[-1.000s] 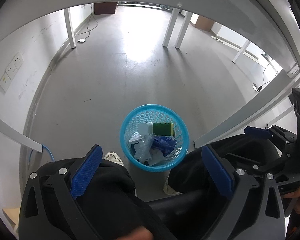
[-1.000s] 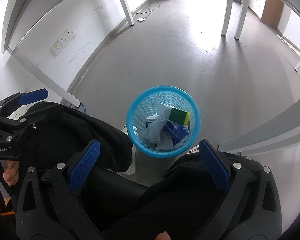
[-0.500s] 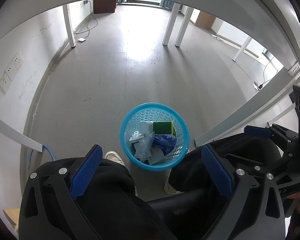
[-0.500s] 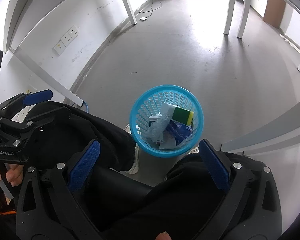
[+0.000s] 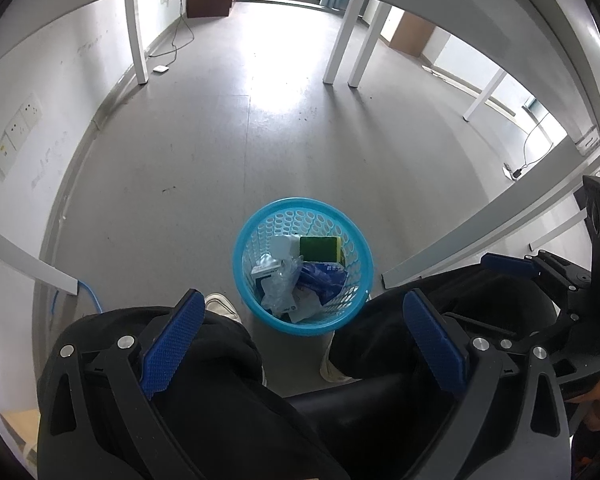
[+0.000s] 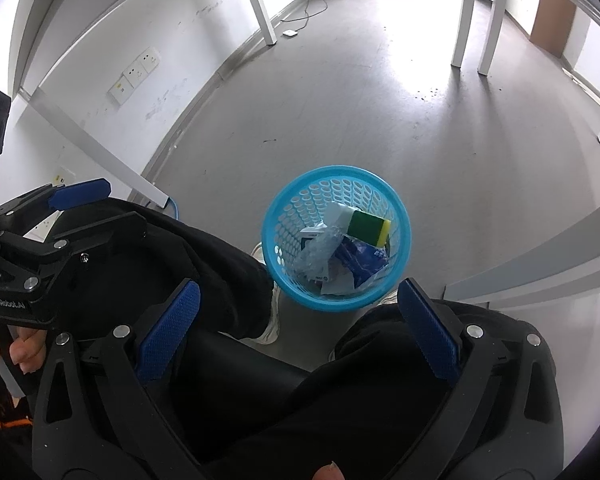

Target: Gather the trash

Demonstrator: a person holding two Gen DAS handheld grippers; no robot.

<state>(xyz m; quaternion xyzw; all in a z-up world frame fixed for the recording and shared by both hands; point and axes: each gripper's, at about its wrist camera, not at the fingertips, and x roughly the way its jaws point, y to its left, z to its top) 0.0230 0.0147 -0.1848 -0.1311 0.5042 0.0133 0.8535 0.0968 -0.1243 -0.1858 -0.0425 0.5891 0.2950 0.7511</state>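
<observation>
Left gripper [image 5: 300,336]: jaws spread wide, holding nothing, above the person's black-trousered knees [image 5: 216,344].
Right gripper [image 6: 296,324]: equally wide, holding nothing.
Blue basket [image 5: 256,220]: on the floor [image 5: 204,152] between the feet, holding a green-yellow sponge [image 5: 320,249], crumpled clear plastic [image 5: 282,284] and a blue wrapper [image 5: 320,278].
Surroundings: white table legs [image 5: 340,40] well beyond.

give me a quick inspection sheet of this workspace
surface: grey floor, a few dark specks, no loose trash seen
job's things: blue basket on the floor by the person's shoes, holding a green and yellow sponge, clear plastic wrap, blue wrapper
clutter: nothing seen
grippers: left tool open, empty; right tool open, empty
cables: black cable to a wall plug; blue cable by the wall
surroundings: white table legs, wall sockets
</observation>
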